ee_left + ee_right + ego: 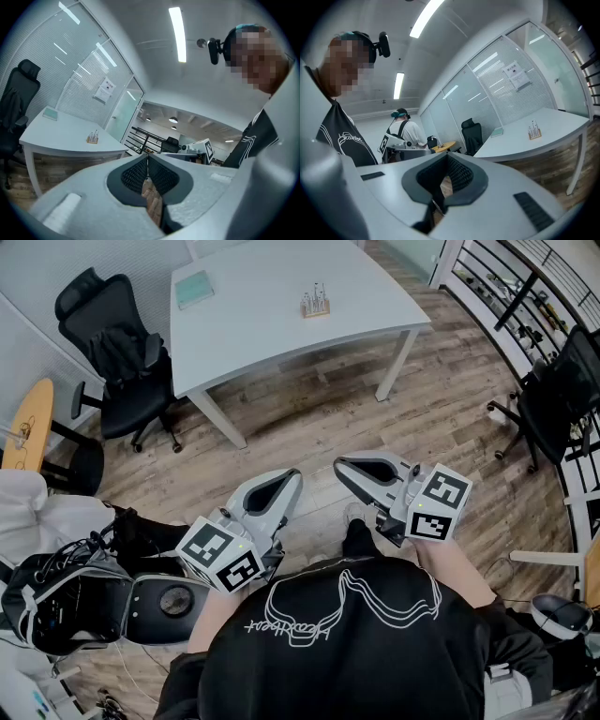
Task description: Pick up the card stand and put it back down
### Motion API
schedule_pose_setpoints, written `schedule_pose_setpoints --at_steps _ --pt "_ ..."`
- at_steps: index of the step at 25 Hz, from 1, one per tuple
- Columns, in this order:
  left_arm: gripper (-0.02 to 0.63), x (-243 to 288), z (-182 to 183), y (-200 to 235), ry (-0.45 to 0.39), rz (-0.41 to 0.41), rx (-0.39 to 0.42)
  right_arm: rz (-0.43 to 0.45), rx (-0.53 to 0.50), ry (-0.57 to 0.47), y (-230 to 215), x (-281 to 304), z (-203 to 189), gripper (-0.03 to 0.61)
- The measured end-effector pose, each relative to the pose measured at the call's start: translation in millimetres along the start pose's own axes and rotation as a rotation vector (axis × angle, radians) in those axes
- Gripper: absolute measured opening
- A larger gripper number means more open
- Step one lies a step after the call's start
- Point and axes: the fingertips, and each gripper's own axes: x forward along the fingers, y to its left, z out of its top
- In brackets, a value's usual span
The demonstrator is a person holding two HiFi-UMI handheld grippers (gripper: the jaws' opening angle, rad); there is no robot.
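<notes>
The card stand (316, 303), a small wooden block with upright metal clips, stands on the white table (272, 329) far ahead of me. It also shows as a small card stand (93, 138) in the left gripper view and as a card stand (534, 131) on the right of the right gripper view. My left gripper (291, 479) and right gripper (341, 466) are held close to my chest, well short of the table, tips pointing toward each other. Both are shut with nothing between their jaws.
A teal notebook (194, 288) lies at the table's far left. A black office chair (117, 357) stands left of the table, another chair (553, 399) at the right. A round wooden side table (28, 423) and bags with cables (66, 601) sit at my left. Another person (401, 129) stands behind.
</notes>
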Motion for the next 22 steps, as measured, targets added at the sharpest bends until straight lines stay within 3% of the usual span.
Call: schedule_pose_setpoints --at_steps 14,22 --pt "0.015 1 12 -2 0.008 -0.051 0.041 -0.012 -0.024 -0.023 10 5 17 0.009" --pt "0.014 32 1 38 0.035 -0.058 0.055 -0.008 0.036 -0.051 -48 25 11 0.009"
